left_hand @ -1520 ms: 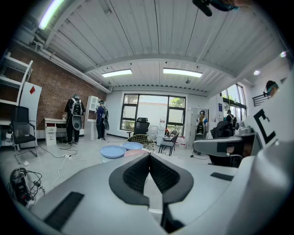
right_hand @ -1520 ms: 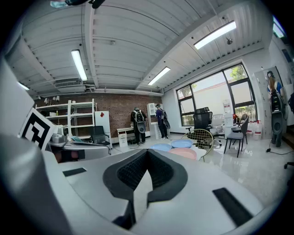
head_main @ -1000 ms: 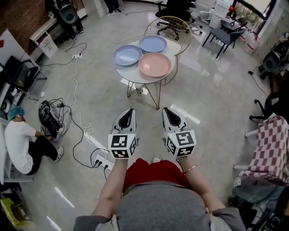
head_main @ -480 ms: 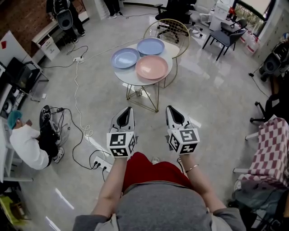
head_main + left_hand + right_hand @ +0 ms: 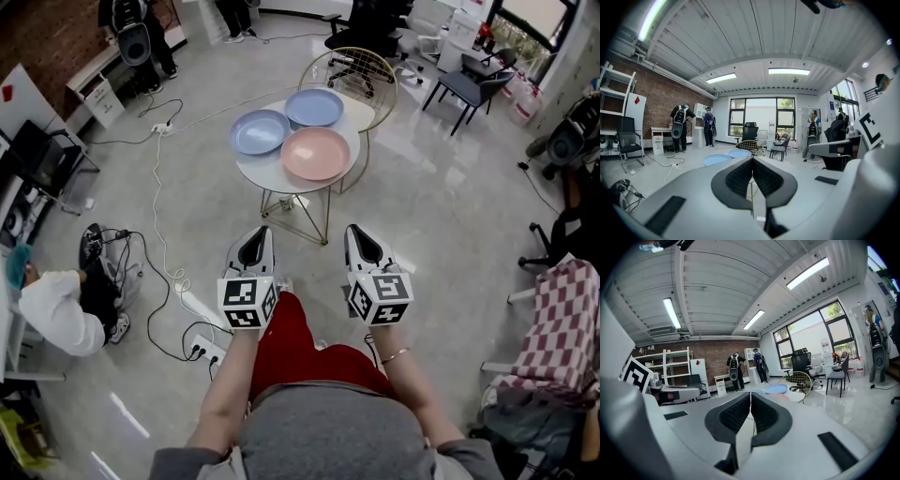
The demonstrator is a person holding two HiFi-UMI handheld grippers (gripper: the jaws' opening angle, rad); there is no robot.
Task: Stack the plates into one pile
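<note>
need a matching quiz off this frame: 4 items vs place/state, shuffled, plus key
Items
1. pink plate
2. left gripper
3. gold wire chair
4. power strip

Place or state
A. on the floor, lower left in the head view
B. behind the table
C. jaws shut, nothing between them
D. on the table, at its near edge

Pairs: 1-D, 2-C, 3-B, 4-A

One tabletop (image 5: 255, 167) bears two blue plates (image 5: 260, 131) (image 5: 314, 107) and one pink plate (image 5: 315, 154); two tools: left tool (image 5: 255, 242), right tool (image 5: 361, 239).
</note>
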